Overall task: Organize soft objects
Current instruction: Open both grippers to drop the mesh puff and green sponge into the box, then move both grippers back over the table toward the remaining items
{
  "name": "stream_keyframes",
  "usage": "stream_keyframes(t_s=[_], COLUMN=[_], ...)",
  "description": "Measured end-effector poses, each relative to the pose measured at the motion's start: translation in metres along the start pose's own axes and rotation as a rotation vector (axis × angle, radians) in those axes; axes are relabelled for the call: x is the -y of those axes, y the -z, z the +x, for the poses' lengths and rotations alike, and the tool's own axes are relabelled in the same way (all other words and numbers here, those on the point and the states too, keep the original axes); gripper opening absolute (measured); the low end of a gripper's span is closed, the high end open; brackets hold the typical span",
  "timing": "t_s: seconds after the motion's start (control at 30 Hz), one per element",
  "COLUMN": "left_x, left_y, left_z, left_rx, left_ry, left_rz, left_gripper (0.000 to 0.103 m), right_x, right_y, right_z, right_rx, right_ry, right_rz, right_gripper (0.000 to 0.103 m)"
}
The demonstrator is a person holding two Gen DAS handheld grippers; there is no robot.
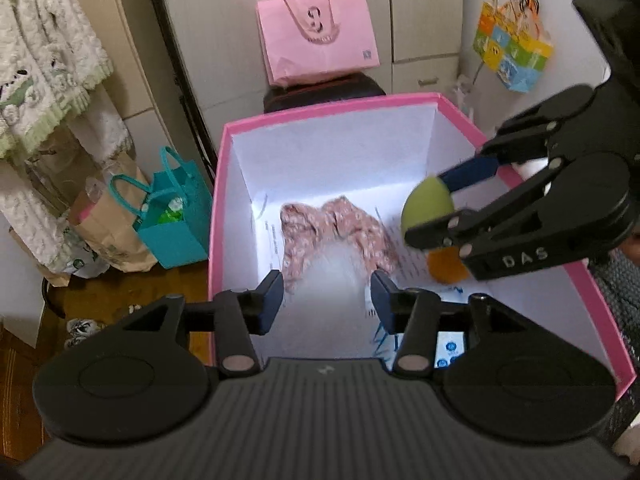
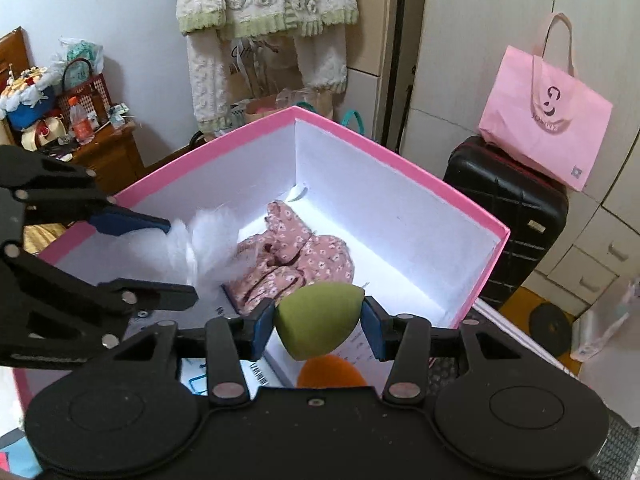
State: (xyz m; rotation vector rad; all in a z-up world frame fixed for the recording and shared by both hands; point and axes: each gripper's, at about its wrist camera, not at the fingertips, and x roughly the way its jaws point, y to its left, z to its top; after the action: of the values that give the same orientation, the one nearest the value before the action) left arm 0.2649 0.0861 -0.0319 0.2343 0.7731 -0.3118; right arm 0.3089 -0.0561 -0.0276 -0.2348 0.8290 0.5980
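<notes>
My right gripper (image 2: 319, 326) clamps the green sponge egg (image 2: 316, 320) above the pink box's (image 1: 216, 200) near rim; my left gripper (image 1: 327, 300) gapes over white fluff (image 2: 200, 248), both clear of the walls.

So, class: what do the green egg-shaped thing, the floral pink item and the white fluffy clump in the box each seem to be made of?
Green egg: probably soft matte foam sponge; smooth, no shine.
Floral pink item: printed woven cloth, apparently; it lies crumpled in folds.
White clump: likely cotton wool or fibre stuffing; wispy, fuzzy edges.
Pink box: looks like paper-covered cardboard; flat matte walls, crisp corners.
</notes>
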Motion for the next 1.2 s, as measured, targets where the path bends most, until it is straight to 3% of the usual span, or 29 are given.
stream_keyframes(t_s=[0.3,0.5,0.7,0.97,1.2], left_x=[-0.013,-0.007,0.004,0.033,0.083], left_y=[0.003,0.01,0.012,0.015,0.022], left_z=[-0.047,-0.092,-0.133,-0.178,-0.198], left_rx=[0.075,0.12,0.121,0.141,0.157], left_ry=[0.069,0.108,0.198,0.334,0.368], left_rz=[-0.076,-0.045,-0.012,0.01,0.111], left_gripper=[0.062,0.066,0.067,0.068,0.068], right_x=[0.011,0.008,0.005,0.007,0.018], right_y=[0.004,0.021,0.045,0.087,0.132], right_z=[-0.047,-0.097,-0.153,-0.218,-0.25], right_rx=[0.104,0.164,0.211,0.263,0.294], right_ry=[-0.033,-0.035,-0.088,-0.11,-0.041], right_rz=[0.097,0.126,0.141,0.169,0.215], right_gripper=[0.055,0.058,0.058,0.061,0.062])
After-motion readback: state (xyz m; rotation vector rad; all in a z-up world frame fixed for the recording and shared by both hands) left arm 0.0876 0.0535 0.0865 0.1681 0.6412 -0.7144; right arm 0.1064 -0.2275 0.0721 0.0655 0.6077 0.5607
